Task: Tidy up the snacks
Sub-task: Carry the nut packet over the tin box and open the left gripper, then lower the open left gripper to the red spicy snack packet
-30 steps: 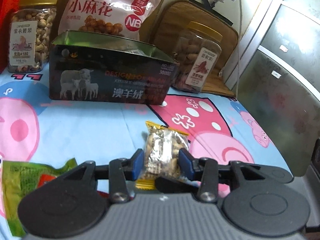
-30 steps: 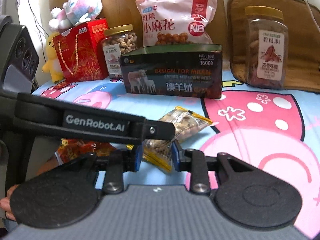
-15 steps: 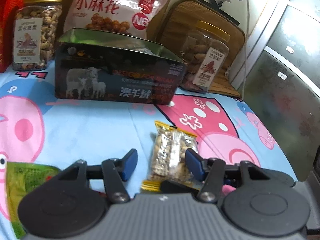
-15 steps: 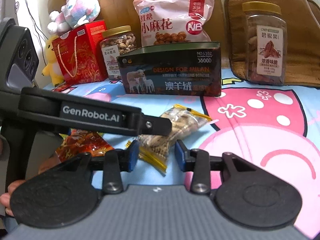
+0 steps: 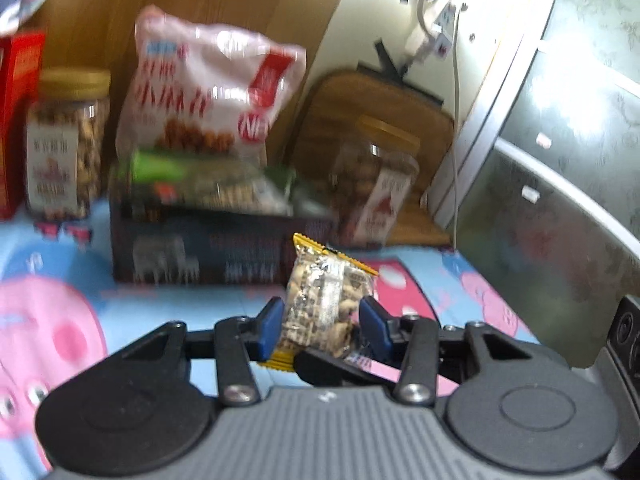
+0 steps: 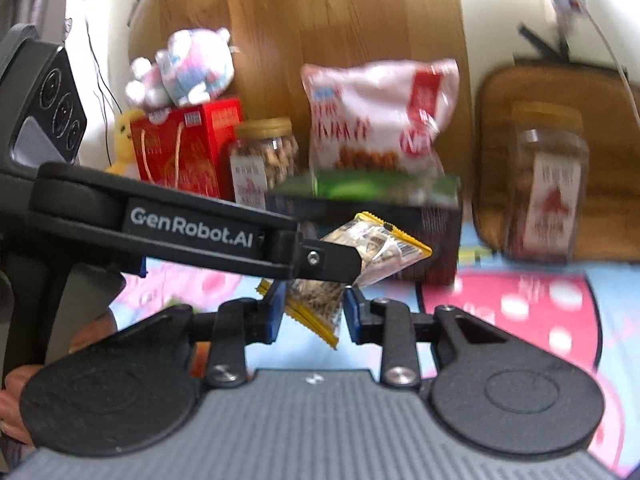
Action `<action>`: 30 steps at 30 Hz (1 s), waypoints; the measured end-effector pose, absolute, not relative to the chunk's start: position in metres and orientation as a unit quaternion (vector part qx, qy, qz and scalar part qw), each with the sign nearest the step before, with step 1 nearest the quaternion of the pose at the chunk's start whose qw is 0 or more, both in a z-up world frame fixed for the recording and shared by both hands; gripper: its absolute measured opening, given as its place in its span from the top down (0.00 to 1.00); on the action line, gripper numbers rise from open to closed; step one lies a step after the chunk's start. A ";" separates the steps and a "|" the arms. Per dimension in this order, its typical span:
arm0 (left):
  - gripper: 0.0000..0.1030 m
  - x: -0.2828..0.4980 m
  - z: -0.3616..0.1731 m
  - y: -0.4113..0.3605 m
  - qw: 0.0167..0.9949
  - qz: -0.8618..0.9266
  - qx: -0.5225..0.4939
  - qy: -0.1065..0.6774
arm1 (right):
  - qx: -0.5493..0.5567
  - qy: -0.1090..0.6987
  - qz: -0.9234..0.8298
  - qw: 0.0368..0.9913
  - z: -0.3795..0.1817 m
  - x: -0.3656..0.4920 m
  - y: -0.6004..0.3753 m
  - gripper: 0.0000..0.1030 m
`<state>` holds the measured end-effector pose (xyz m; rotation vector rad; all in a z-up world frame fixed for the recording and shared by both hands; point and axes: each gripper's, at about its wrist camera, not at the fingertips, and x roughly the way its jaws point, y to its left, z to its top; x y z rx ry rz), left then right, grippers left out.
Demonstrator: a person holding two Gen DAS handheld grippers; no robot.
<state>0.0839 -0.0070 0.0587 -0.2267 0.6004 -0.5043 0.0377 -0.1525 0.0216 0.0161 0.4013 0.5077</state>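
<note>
Above cartoon sheet [image 5: 80,304] | both jaws pinch snack packet [image 5: 324,304] | tin [image 5: 224,248] near

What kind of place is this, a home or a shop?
Most likely a home bedroom. The snacks sit on a cartoon bedsheet in front of a wooden headboard, and a plush toy rests on a red gift bag. Nothing suggests a shop.

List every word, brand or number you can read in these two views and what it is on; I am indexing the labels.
"GenRobot.AI": white lettering on the black arm of the left claw, seen from the right wrist.
Too blurred to read: the red print on the white and pink snack bag, the labels on the two clear gold-lidded nut jars, the dark box front, the small clear yellow-edged nut packet.
</note>
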 end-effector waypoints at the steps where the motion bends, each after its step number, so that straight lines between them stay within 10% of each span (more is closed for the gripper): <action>1: 0.60 0.089 0.065 -0.006 0.921 -0.243 -0.108 0.286 | 0.006 0.191 0.251 0.949 0.027 0.044 -0.152 0.67; 15: 0.56 0.207 0.075 0.016 0.944 -0.119 -0.087 0.296 | 0.035 0.224 0.247 0.942 0.036 0.181 -0.125 0.58; 30: 0.56 0.087 0.063 0.043 0.947 -0.165 -0.118 0.248 | 0.129 0.225 0.293 0.920 0.011 0.078 -0.171 0.58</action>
